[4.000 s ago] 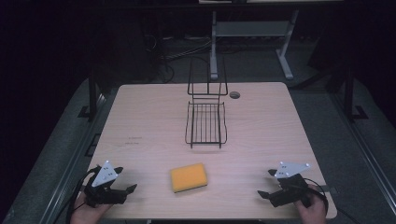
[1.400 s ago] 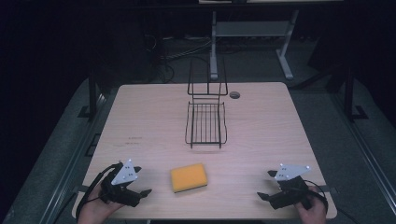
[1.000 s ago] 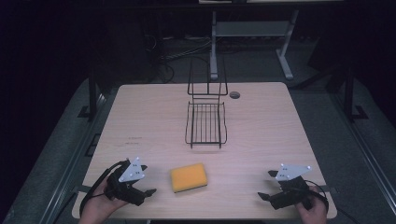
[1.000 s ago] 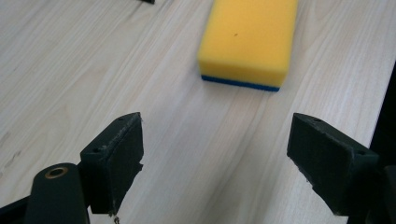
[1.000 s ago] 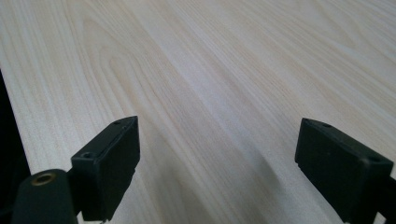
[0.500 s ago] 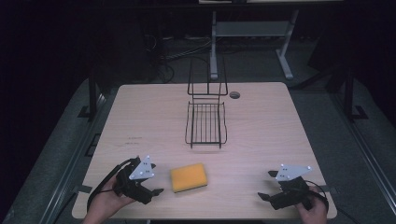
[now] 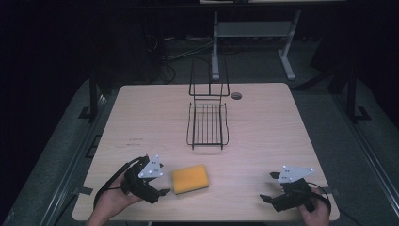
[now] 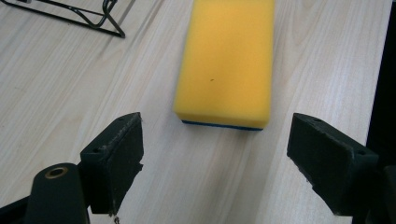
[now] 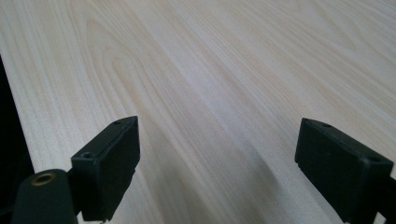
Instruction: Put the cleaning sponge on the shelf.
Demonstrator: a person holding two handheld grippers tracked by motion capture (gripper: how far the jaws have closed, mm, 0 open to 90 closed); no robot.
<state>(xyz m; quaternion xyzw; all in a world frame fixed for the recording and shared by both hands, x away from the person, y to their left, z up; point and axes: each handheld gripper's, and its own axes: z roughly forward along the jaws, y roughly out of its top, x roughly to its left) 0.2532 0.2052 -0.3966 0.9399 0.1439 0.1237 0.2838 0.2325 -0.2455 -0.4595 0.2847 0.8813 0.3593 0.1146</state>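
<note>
Under yellow sponge (image 8: 225, 60), blue base.

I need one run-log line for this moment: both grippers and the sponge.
left gripper: open, facing sponge, not touching | right gripper: open, holding nothing, over table | sponge: flat, in front of wire rack

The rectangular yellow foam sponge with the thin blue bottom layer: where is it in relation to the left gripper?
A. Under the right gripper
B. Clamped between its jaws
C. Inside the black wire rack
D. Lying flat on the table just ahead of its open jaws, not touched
D: the rectangular yellow foam sponge lies flat on the light wooden table, ahead of the left gripper, whose jaws stand wide apart and clear of it.
</note>
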